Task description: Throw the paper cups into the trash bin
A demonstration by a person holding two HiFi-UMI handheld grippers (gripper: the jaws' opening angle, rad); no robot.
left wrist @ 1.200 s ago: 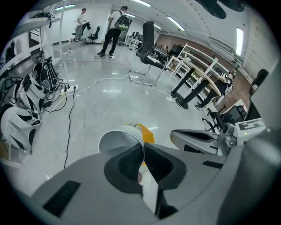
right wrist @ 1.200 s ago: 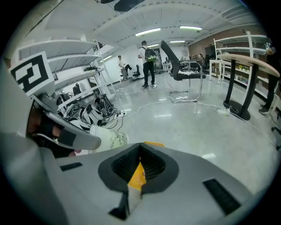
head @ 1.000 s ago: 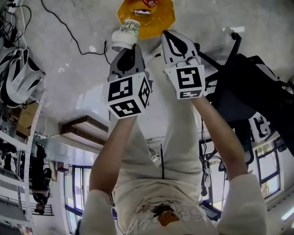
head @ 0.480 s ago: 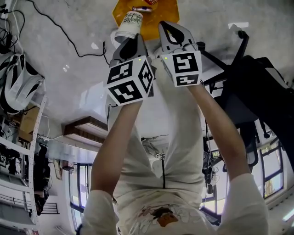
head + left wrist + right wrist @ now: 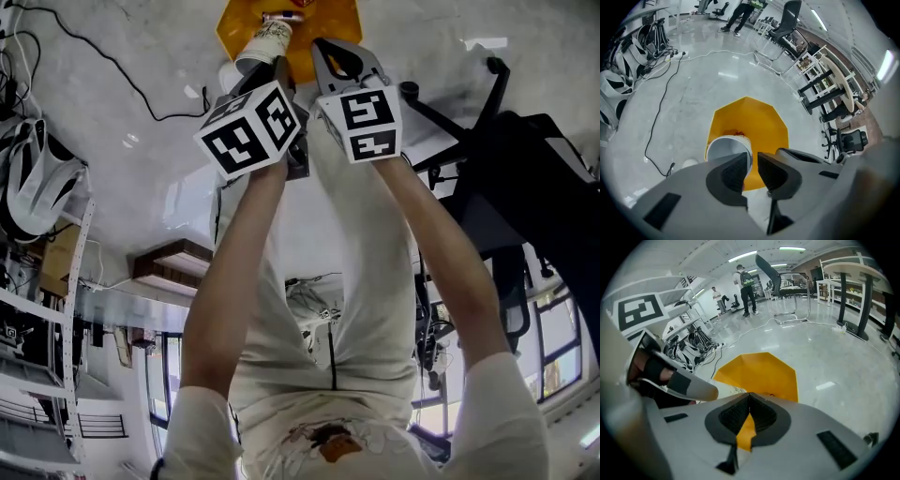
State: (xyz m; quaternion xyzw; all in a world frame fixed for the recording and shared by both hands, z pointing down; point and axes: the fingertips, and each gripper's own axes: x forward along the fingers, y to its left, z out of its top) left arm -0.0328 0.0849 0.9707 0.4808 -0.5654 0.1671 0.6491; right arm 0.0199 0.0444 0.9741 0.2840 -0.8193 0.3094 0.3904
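A white paper cup (image 5: 265, 42) with green print hangs over the edge of the yellow trash bin (image 5: 328, 21), which holds some litter. My left gripper (image 5: 284, 67) is at the cup's rim. In the left gripper view its jaws are opening: the cup (image 5: 726, 151) wall lies against the left pad (image 5: 735, 171), and a gap parts it from the right pad. The bin (image 5: 761, 131) is straight below. My right gripper (image 5: 328, 54) hovers beside it over the bin (image 5: 761, 373), shut with nothing between its pads (image 5: 750, 409).
A black office chair (image 5: 525, 178) stands at the right. A black cable (image 5: 94, 61) runs over the grey floor at the left, near white gear (image 5: 37, 178) by shelving. People (image 5: 747, 289) stand far off, beside desks and chairs.
Both grippers have moved forward, carrying the cup from beside the bin to over its edge. The left jaws have parted.
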